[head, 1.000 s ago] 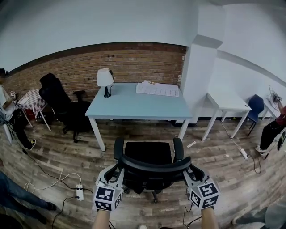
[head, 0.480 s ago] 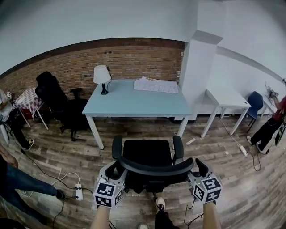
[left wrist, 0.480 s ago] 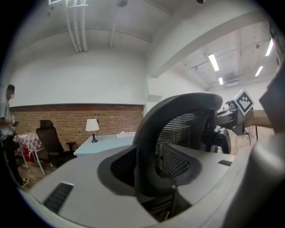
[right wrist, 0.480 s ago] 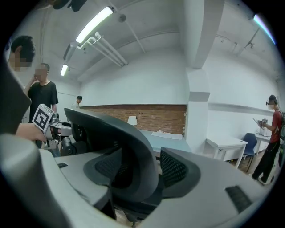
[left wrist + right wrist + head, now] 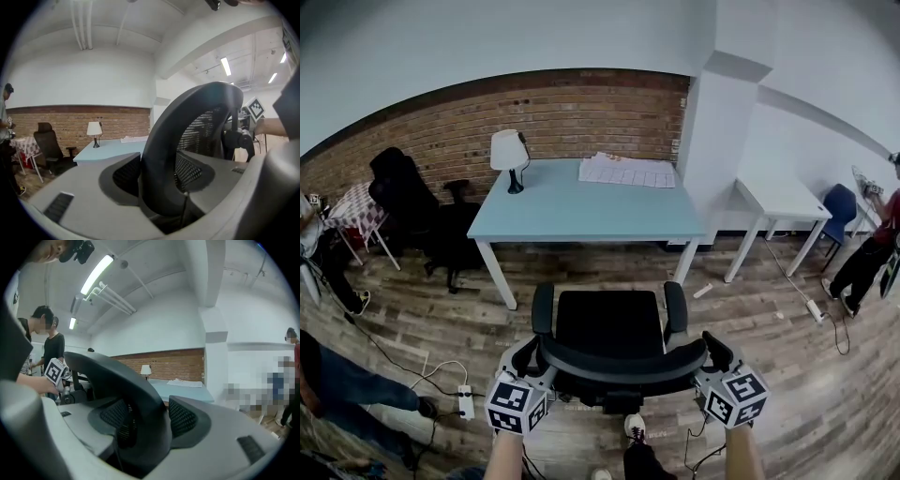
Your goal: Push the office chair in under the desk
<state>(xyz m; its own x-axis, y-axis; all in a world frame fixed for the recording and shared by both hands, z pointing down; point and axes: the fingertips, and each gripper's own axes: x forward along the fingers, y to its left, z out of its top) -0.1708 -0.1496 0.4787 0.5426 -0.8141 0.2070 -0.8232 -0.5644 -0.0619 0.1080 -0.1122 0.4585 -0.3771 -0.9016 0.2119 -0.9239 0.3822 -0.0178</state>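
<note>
The black office chair [image 5: 609, 323] stands on the wood floor just in front of the light-blue desk [image 5: 581, 211], seat toward it, not under it. My left gripper [image 5: 530, 354] straddles the left end of the curved backrest rim [image 5: 623, 361]; its jaws are opening, and in the left gripper view the rim [image 5: 187, 136] runs between the mesh pads [image 5: 125, 174] with no squeeze. My right gripper [image 5: 712, 352] straddles the right end, jaws spread wide. The right gripper view shows the rim [image 5: 126, 380] loose between its pads [image 5: 183, 417].
On the desk are a lamp [image 5: 506, 155] and papers [image 5: 628, 172]. Another black chair [image 5: 422, 211] stands at the left, a white table [image 5: 778, 202] at the right. A power strip [image 5: 469, 403] and cables lie on the floor. People stand at both sides.
Both grippers' jaws have spread apart round the backrest rim. A shoe has come into view under the chair. The desk sits slightly nearer in the head view.
</note>
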